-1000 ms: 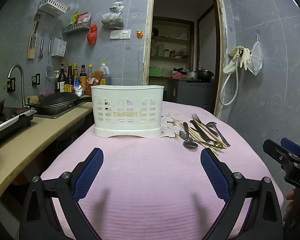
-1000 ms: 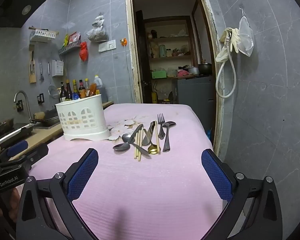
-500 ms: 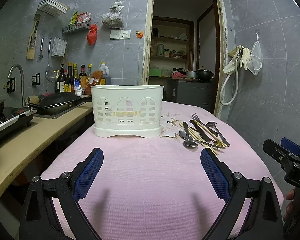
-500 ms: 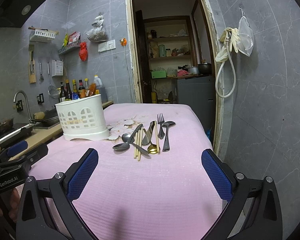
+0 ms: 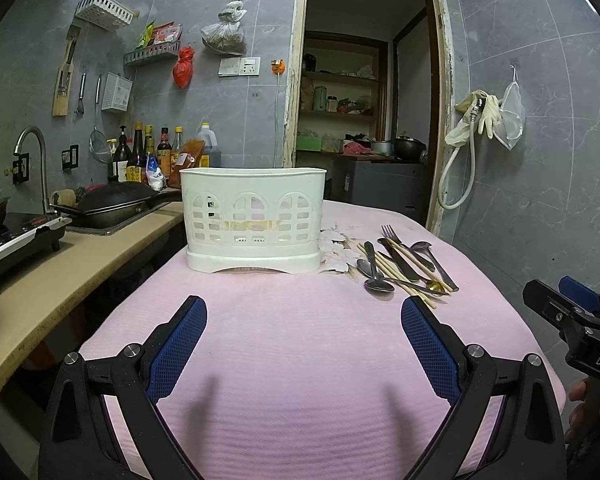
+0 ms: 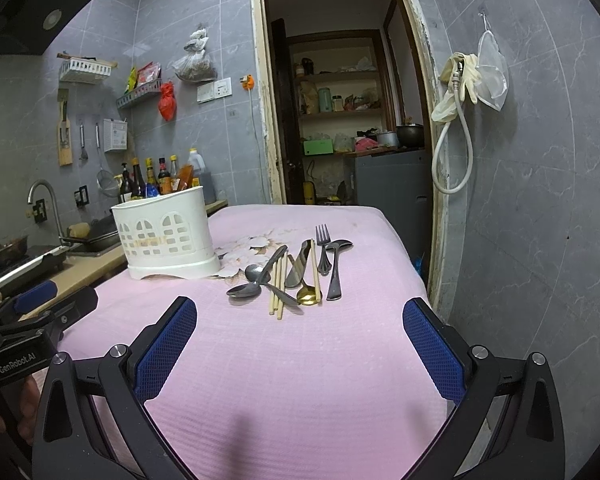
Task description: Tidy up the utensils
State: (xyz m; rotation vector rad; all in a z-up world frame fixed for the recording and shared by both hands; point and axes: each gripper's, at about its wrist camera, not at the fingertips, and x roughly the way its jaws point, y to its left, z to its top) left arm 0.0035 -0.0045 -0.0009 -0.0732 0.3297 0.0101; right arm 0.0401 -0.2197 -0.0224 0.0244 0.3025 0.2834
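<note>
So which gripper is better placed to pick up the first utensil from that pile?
Probably the right gripper: its open fingers frame the utensil pile straight ahead. The left gripper, also open, faces the white caddy, with the pile off to its right.

The light in both views was dim and cool, a flat indoor glow that seemed to fall from above and behind the cameras. On the pink tabletop [image 5: 300, 344] two soft, dark finger-shaped shadows lay below the left gripper [image 5: 303, 346], and one blurred shadow lay below the right gripper [image 6: 300, 354]. The room behind the doorway [image 6: 340, 120] looked darker than the kitchen walls. The spoons [image 6: 246, 286] gave small dull glints, without harsh glare. Fisheye distortion bowed the wall tiles and the door frame, and black vignetting filled the corners. Focus stayed fairly sharp throughout, with slight softness and grain toward the edges.
</note>
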